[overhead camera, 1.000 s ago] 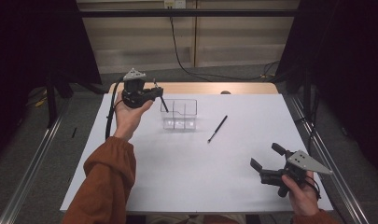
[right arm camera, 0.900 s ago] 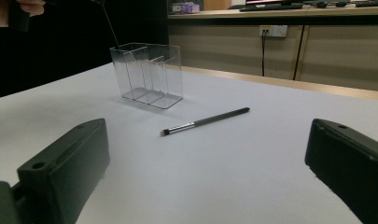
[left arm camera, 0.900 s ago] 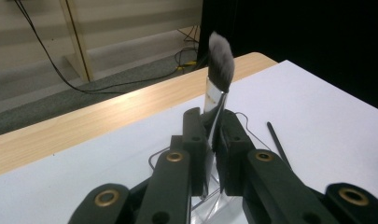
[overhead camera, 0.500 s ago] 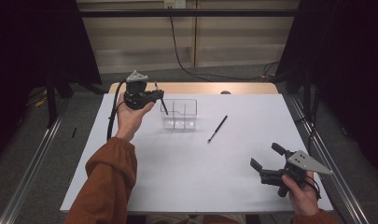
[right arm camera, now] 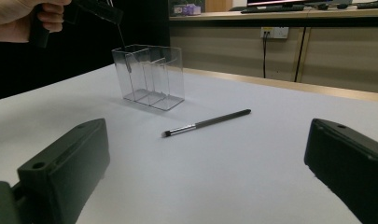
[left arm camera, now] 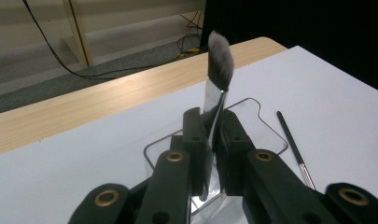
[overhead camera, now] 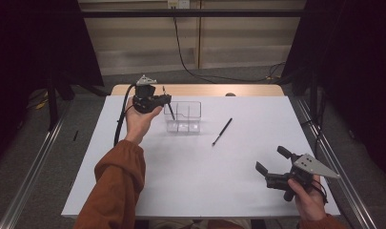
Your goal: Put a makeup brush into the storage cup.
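Two grippers over the white table [overhead camera: 147, 191]: left gripper [overhead camera: 166, 99] near the far edge, jaws clamped on a grey-bristled makeup brush [left arm camera: 218, 79], handle down into the clear organizer [overhead camera: 183, 116]; right gripper [overhead camera: 272, 161] near the right front corner, jaws wide apart, holding nothing; thin black brush [overhead camera: 222, 131] lying mid-table.

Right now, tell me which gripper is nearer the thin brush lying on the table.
Right. The right gripper is open, in front of the thin brush and pointing at it. The left gripper is beyond the clear organizer, holding a fluffy brush.
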### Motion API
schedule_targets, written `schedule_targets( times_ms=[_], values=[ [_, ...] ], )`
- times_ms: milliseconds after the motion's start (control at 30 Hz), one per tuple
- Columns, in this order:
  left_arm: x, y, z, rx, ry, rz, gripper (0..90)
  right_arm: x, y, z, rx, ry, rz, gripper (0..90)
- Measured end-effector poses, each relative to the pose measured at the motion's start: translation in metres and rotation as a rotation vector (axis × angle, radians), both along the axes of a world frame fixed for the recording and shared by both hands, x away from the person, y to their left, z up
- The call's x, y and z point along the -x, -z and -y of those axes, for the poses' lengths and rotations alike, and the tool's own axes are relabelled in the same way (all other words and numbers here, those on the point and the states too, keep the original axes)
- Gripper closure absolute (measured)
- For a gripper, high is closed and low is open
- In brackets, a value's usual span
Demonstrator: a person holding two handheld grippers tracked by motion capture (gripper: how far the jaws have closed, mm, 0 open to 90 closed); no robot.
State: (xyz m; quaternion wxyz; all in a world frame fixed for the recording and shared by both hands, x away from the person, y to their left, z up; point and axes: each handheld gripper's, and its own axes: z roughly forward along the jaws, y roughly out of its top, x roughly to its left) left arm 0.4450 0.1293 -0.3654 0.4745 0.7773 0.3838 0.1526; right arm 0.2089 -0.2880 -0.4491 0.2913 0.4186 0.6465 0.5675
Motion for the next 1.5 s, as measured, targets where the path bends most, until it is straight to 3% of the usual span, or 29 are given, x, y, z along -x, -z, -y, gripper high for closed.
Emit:
schedule_targets(
  times_ms=[133, 467, 667, 1233, 1500],
  values=[
    [0.000, 0.003, 0.001, 0.013, 0.008, -0.005, 83.7, 0.000, 0.000, 0.000, 0.003, -0.004, 0.000, 0.0],
    [0.001, 0.007, -0.001, -0.003, -0.004, -0.004, 83.5, 0.000, 0.000, 0.000, 0.003, -0.004, -0.003, 0.0],
    [0.001, 0.013, -0.004, 0.012, -0.004, -0.023, 81.8, 0.000, 0.000, 0.000, 0.008, -0.007, -0.003, 0.0],
    [0.005, 0.009, -0.013, 0.039, -0.047, 0.020, 23.9, 0.000, 0.000, 0.000, -0.001, -0.004, -0.005, 0.0],
    [0.015, 0.009, -0.020, 0.046, -0.045, 0.042, 8.6, 0.000, -0.001, 0.001, 0.009, 0.001, 0.001, 0.0]
  ],
)
